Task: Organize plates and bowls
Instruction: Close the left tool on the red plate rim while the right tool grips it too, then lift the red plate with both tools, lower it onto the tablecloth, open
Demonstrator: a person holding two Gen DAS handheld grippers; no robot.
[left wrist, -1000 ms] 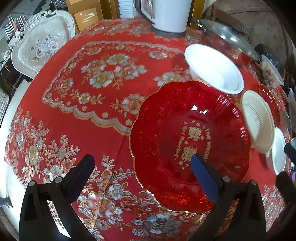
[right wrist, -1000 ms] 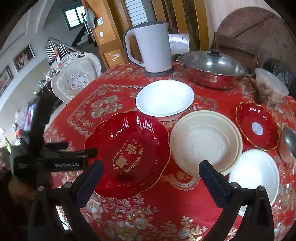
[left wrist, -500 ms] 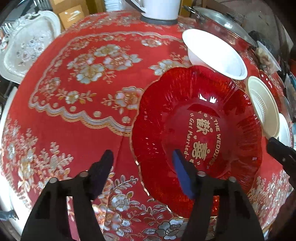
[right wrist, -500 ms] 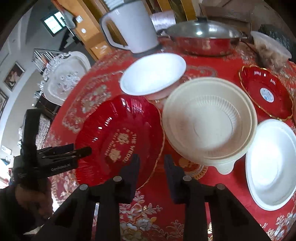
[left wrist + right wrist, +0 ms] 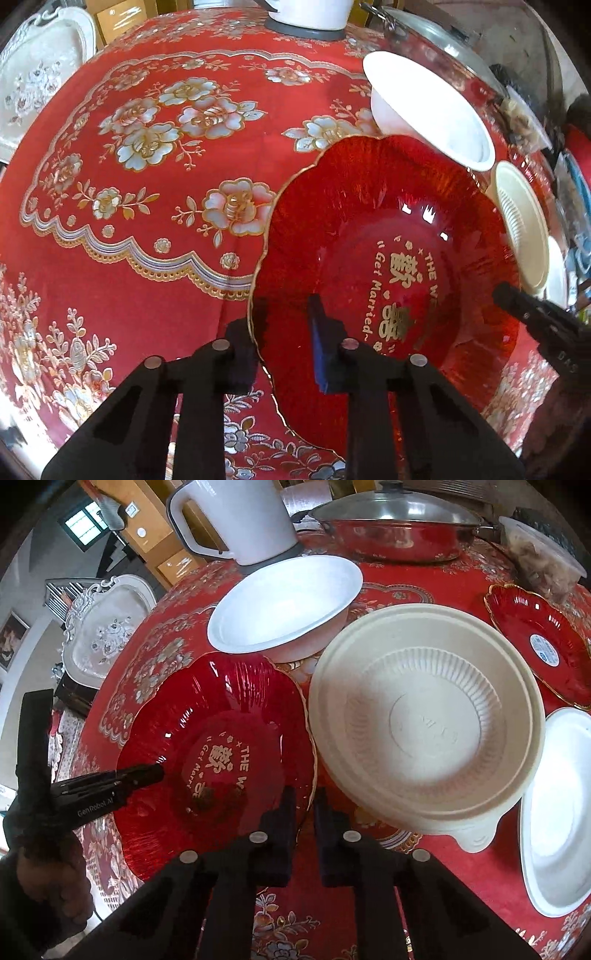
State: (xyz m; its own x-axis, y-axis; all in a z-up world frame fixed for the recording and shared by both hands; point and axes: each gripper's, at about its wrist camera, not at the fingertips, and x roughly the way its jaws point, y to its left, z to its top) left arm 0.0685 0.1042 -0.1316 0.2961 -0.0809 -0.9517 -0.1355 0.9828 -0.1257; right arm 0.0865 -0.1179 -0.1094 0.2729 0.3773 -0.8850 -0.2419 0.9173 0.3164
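L grip point(image 5: 286, 343) pinching red plate point(image 5: 388, 258) rim | R grip point(image 5: 304, 812) likely same

Large translucent red plastic plate w/ scalloped gold rim point(image 5: 221, 716) & gold "Get Married" lettering: lower-left centre of right wrist frame, tilted, rim gripped on two sides. Round white foam bowl point(image 5: 284, 602) upper centre, upright, just behind it. Wide cream ribbed plastic bowl w/ tab point(image 5: 424, 731) centre-right, its rim just beside the red plate. Smaller red scalloped dish w/ blue-white sticker point(image 5: 543, 646) at right edge. Another white foam bowl point(image 5: 557, 812) lower right, touching the cream bowl's edge.
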